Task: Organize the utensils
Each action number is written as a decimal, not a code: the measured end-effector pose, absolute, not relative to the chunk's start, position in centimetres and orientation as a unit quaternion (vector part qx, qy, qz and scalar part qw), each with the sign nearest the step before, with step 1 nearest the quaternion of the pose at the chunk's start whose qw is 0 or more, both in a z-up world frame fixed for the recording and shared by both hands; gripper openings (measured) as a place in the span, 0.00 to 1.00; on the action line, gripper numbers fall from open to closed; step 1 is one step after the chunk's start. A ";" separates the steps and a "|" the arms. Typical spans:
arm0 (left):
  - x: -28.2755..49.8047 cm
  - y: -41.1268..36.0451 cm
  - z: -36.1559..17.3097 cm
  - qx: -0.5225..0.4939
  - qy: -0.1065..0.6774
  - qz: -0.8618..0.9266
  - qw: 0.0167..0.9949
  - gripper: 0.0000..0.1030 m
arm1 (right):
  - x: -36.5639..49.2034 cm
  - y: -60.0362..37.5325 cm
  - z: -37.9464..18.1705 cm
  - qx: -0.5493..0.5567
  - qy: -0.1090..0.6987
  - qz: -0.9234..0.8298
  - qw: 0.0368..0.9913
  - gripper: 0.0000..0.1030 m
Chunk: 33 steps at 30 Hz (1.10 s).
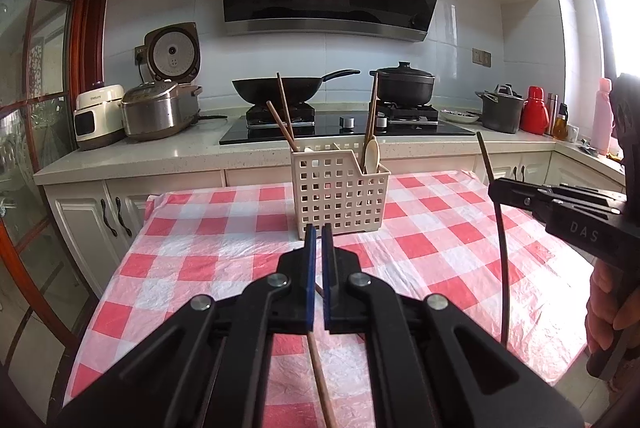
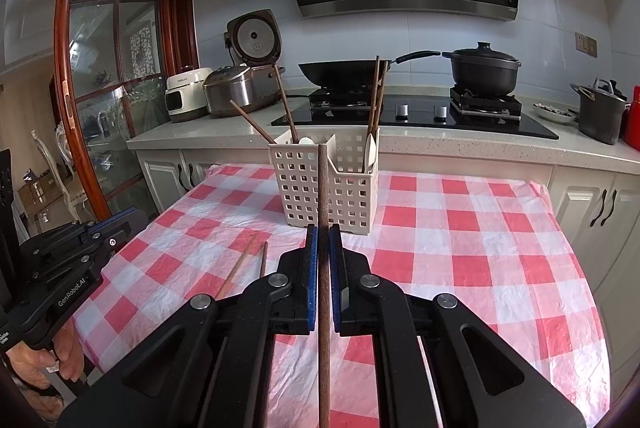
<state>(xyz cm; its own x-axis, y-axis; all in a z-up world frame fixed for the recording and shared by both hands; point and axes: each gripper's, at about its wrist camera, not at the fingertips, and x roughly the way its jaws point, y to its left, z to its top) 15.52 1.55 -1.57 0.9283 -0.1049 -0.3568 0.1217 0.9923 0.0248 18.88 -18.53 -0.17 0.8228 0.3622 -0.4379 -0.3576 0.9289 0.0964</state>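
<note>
While both of my grippers hang above the checked tablecloth (image 2: 460, 228), the white slotted basket (image 2: 320, 184) stands straight ahead of them near the far edge of the table, and that is the direction each held stick must travel. My right gripper (image 2: 323, 240) is pinching a dark brown chopstick (image 2: 323, 188) between its blue pads; the stick runs lengthwise along the gripper, its far tip pointing at the basket and appearing just in front of the basket's middle divider. From the left wrist view, that same stick looks nearly upright, crossing the right gripper's jaws. My left gripper (image 1: 318, 240) is pressed almost together on a paler wooden chopstick (image 1: 322, 380), whose long axis also runs along the fingers; only the near part trailing back under the gripper shows clearly. Judging by how large the basket looks in each view, neither hand seems clearly nearer; the basket sits dead centre for the left and slightly left of centre for the right. I see two compartments in the basket. The left one holds two brown chopsticks (image 2: 286, 104) leaning out to the left, plus something pale I cannot identify. The right one holds more brown sticks standing nearly upright and a pale wooden spoon (image 1: 372, 154). Two more chopsticks (image 2: 250, 260) lie loose on the cloth, between my left gripper and the basket, their long axes pointing roughly toward the basket.
</note>
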 end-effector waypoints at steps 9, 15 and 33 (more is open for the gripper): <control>21.9 3.4 -6.6 0.001 0.306 -0.037 0.951 0.18 | 19.7 -18.7 -1.5 0.014 0.253 0.185 0.950 0.07; 26.9 3.8 -10.6 0.009 0.374 -0.035 0.927 0.22 | 20.1 -19.0 -1.9 0.021 0.256 0.187 0.948 0.07; 30.1 3.0 -12.3 0.024 0.407 -0.040 0.912 0.06 | 19.9 -19.1 -1.8 0.023 0.254 0.189 0.948 0.07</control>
<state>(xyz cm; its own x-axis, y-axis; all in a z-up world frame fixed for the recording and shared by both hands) 30.11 3.00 -12.32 0.6647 -0.0538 -0.7451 0.0936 0.9955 0.0116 19.93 -19.14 -1.79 0.7994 0.3693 -0.4739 -0.3460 0.9278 0.1394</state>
